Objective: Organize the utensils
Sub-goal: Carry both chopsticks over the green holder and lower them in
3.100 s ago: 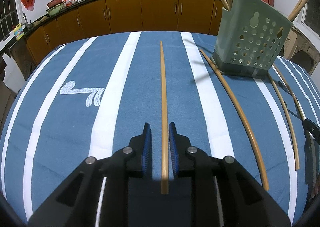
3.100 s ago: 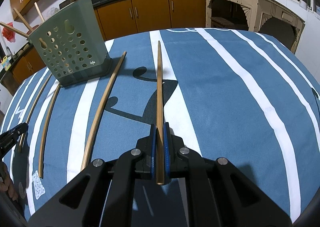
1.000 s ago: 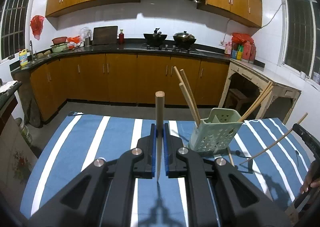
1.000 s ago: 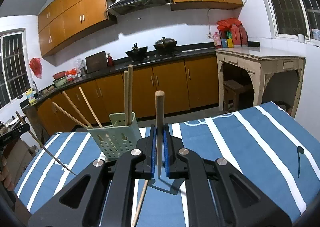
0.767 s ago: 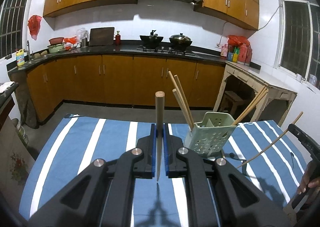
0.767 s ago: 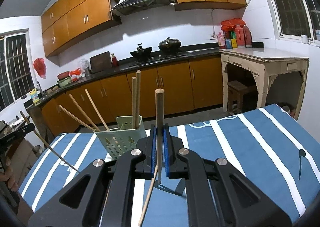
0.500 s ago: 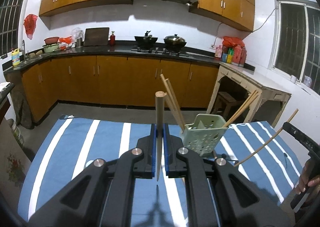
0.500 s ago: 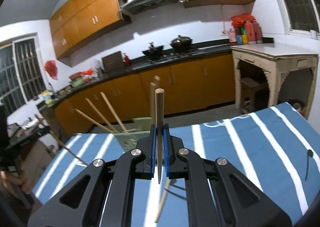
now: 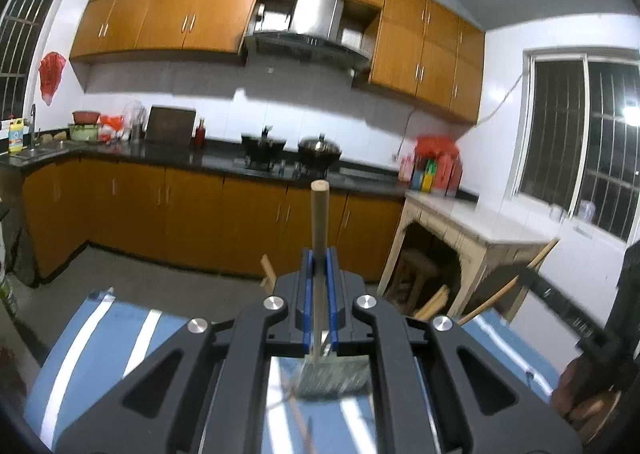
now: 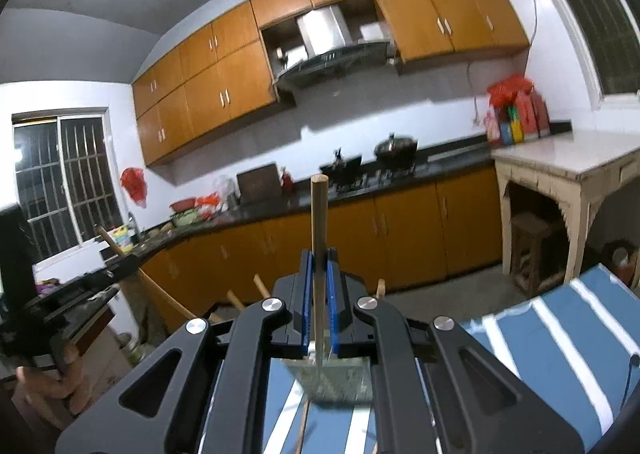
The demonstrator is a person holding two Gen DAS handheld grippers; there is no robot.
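two hand-held grippers, each clenched on one wooden stick. the left hand-held gripper (image 9: 319,292) pinches its stick (image 9: 319,221) upright between blue pads (image 9: 307,294); the right hand-held gripper (image 10: 319,294) grips a second stick (image 10: 319,221) the same way. both sticks rise well above the jaws and run down toward one pale green holder (image 9: 332,374), seen just below the jaws in both views (image 10: 336,382). whether either stick's lower end is inside the holder, i cannot tell. a few more stick ends poke up beside the gripper bodies, about three in the right view (image 10: 260,284); the blur prevents a sure count. the holder stands on a table (image 9: 92,338) under a blue cloth with white stripes. beyond lies a kitchen: orange base cabinets (image 9: 192,209), a dark counter with two pots (image 9: 320,149), orange wall cupboards, one range hood (image 9: 308,41), barred windows (image 9: 588,137), and a pale side table (image 10: 560,169).
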